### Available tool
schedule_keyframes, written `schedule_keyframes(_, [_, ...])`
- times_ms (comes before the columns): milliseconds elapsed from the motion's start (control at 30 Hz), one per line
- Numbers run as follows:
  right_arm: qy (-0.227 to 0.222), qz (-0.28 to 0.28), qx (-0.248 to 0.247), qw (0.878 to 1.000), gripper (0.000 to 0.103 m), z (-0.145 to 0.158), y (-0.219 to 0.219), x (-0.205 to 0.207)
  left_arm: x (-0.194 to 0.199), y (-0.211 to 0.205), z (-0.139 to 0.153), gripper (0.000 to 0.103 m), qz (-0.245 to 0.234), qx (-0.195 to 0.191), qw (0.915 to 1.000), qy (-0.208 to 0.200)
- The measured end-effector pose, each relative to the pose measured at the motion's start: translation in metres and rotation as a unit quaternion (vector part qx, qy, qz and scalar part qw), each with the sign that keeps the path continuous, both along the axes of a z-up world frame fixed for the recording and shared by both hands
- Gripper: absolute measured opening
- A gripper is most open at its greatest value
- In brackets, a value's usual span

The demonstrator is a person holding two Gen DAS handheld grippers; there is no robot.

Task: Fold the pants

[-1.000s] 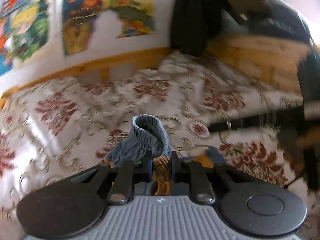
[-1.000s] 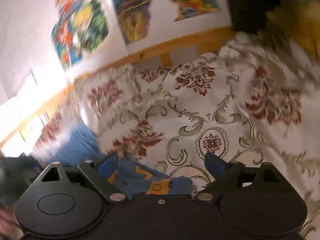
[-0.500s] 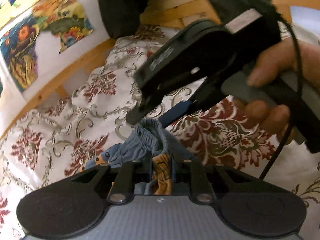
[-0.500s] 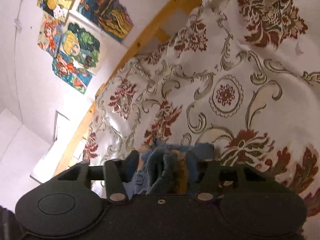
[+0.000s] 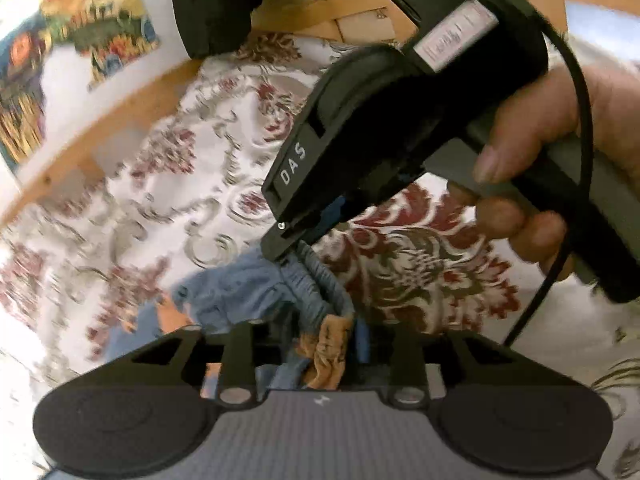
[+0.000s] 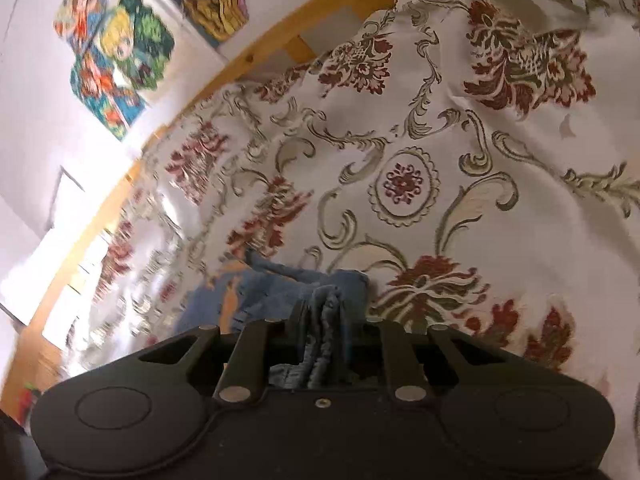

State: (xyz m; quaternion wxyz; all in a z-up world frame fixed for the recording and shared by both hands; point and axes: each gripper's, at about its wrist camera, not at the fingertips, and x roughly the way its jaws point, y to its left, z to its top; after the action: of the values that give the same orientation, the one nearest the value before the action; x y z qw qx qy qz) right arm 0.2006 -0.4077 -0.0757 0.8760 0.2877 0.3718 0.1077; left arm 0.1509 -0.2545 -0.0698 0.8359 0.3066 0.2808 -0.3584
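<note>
Pants (image 5: 256, 292), small, blue with orange patches, hang bunched between two hand-held claws above a bed. The left claw (image 5: 326, 344) is pressed together on a gathered blue and orange fold at the elastic waistband. The right claw (image 6: 324, 332) pinches another thick bunch of the same waistband; in the left view its black body (image 5: 400, 112) reaches down from the upper right, gripped by a hand (image 5: 532, 176), with a cable (image 5: 576, 128) looping behind. The two claws sit close together, so the cloth between them is slack and crumpled, not stretched.

This looks like the early step of the task: taking hold of the waistband with both claws before laying the pants out. The next move likely calls for drawing the claws apart to pull the waistband straight, then lowering the pants flat on the bed so the legs can be brought together.

The bed carries a cream bedspread (image 6: 440, 184) with dark red flowers and olive scrolls, rumpled toward its far edge. A pale wooden bed frame (image 6: 256, 56) runs along that far edge. Behind it stands a white wall with bright, colourful pictures (image 6: 120, 52). A dark garment or bag (image 5: 212, 4) hangs near the far right corner of the bed.
</note>
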Motion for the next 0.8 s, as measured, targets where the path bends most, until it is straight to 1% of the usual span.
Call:
schedule_keyframes(33, [0.001, 0.0, -0.012, 1.0, 0.026, 0.0, 0.001, 0.0, 0.002, 0.005, 0.001, 0.048, 0.0, -0.015, 0.9997, 0.02])
schedule_keyframes(67, [0.004, -0.002, -0.022, 1.0, 0.033, -0.001, 0.001, -0.001, 0.005, 0.011, 0.003, 0.052, 0.003, -0.031, 0.9987, 0.04])
schedule_keyframes(100, [0.006, -0.007, -0.027, 1.0, 0.043, -0.001, -0.001, -0.001, 0.007, 0.018, 0.007, 0.053, 0.007, -0.046, 0.9975, 0.054])
schedule_keyframes(133, [0.006, -0.014, -0.029, 0.999, 0.051, 0.0, -0.003, -0.002, 0.008, 0.028, 0.012, 0.055, 0.011, -0.063, 0.9958, 0.065])
schedule_keyframes(167, [0.002, -0.023, -0.03, 0.999, 0.053, 0.003, -0.005, -0.005, 0.01, 0.042, 0.019, 0.059, 0.017, -0.089, 0.9932, 0.073])
schedule_keyframes(200, [-0.005, -0.03, -0.034, 0.999, 0.06, 0.007, -0.007, -0.007, 0.012, 0.055, 0.027, 0.062, 0.026, -0.113, 0.9903, 0.076])
schedule_keyframes(233, [-0.016, -0.034, -0.044, 0.998, 0.07, 0.012, -0.007, -0.01, 0.016, 0.07, 0.034, 0.067, 0.042, -0.136, 0.9867, 0.078])
schedule_keyframes(267, [-0.029, -0.039, -0.057, 0.997, 0.075, 0.017, -0.005, -0.013, 0.022, 0.085, 0.04, 0.068, 0.065, -0.155, 0.9828, 0.077])
schedule_keyframes(333, [-0.051, -0.042, -0.088, 0.994, 0.077, 0.024, 0.004, -0.018, 0.037, 0.111, 0.046, 0.067, 0.125, -0.175, 0.9733, 0.081])
schedule_keyframes(400, [-0.063, -0.039, -0.129, 0.989, 0.076, 0.026, 0.019, -0.022, 0.052, 0.135, 0.043, 0.058, 0.176, -0.193, 0.9598, 0.103])
schedule_keyframes(433, [-0.068, -0.041, -0.155, 0.985, 0.076, 0.026, 0.029, -0.026, 0.058, 0.147, 0.039, 0.052, 0.189, -0.203, 0.9541, 0.113])
schedule_keyframes(500, [-0.076, -0.036, -0.215, 0.973, 0.075, 0.024, 0.051, -0.039, 0.066, 0.166, 0.028, 0.049, 0.217, -0.207, 0.9474, 0.112])
schedule_keyframes(533, [-0.083, -0.032, -0.25, 0.964, 0.075, 0.023, 0.065, -0.046, 0.068, 0.176, 0.022, 0.042, 0.229, -0.212, 0.9435, 0.112])
schedule_keyframes(567, [-0.091, -0.029, -0.278, 0.956, 0.075, 0.022, 0.077, -0.053, 0.07, 0.184, 0.018, 0.038, 0.236, -0.214, 0.9414, 0.111])
schedule_keyframes(600, [-0.097, -0.027, -0.307, 0.946, 0.074, 0.02, 0.088, -0.059, 0.07, 0.19, 0.014, 0.038, 0.244, -0.212, 0.9403, 0.108])
schedule_keyframes(633, [-0.093, -0.026, -0.336, 0.937, 0.074, 0.015, 0.099, -0.062, 0.069, 0.196, 0.009, 0.038, 0.247, -0.208, 0.9404, 0.106])
schedule_keyframes(700, [-0.071, -0.021, -0.379, 0.922, 0.073, 0.001, 0.113, -0.063, 0.073, 0.201, 0.003, 0.047, 0.251, -0.205, 0.9397, 0.108])
schedule_keyframes(733, [-0.063, -0.023, -0.396, 0.916, 0.073, -0.007, 0.116, -0.064, 0.074, 0.203, -0.002, 0.054, 0.251, -0.203, 0.9402, 0.108])
schedule_keyframes(767, [-0.059, -0.028, -0.407, 0.911, 0.074, -0.012, 0.116, -0.065, 0.072, 0.205, -0.007, 0.058, 0.25, -0.197, 0.9421, 0.106])
schedule_keyframes(800, [-0.055, -0.036, -0.414, 0.908, 0.074, -0.013, 0.115, -0.064, 0.073, 0.207, -0.013, 0.059, 0.247, -0.192, 0.9438, 0.107])
